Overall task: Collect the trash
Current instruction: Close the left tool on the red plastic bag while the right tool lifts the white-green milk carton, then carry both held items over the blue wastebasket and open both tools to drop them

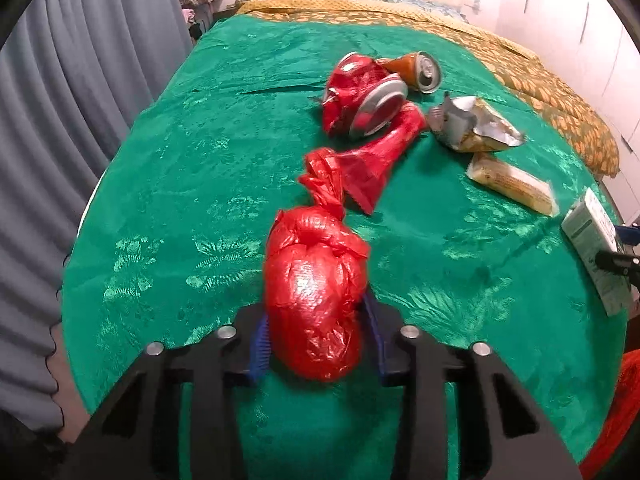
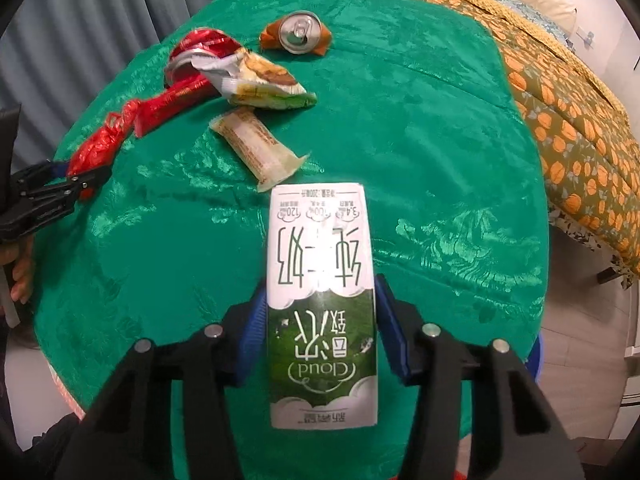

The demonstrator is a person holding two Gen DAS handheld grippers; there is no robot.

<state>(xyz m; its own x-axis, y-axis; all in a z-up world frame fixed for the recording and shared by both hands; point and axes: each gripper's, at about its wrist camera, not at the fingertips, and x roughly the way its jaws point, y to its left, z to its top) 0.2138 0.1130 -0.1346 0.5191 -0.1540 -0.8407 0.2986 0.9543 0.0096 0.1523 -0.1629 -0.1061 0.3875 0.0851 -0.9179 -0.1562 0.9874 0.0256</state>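
My left gripper (image 1: pixel 316 336) is shut on a knotted red plastic bag (image 1: pixel 316 292) over the green tablecloth (image 1: pixel 180 208); it also shows in the right wrist view (image 2: pixel 96 148). My right gripper (image 2: pixel 320 320) is shut on a white and green milk carton (image 2: pixel 322 300), seen at the right edge of the left wrist view (image 1: pixel 596 248). On the cloth lie a crushed red can (image 1: pixel 368 96), an orange can (image 1: pixel 420 70), a red wrapper (image 1: pixel 380 160), an open snack bag (image 1: pixel 472 128) and a pale snack bar wrapper (image 1: pixel 512 184).
The round table stands beside a bed with an orange patterned cover (image 2: pixel 568 112). Grey curtains (image 1: pixel 80 80) hang at the left. A red mesh item (image 1: pixel 624 408) shows at the lower right of the left wrist view.
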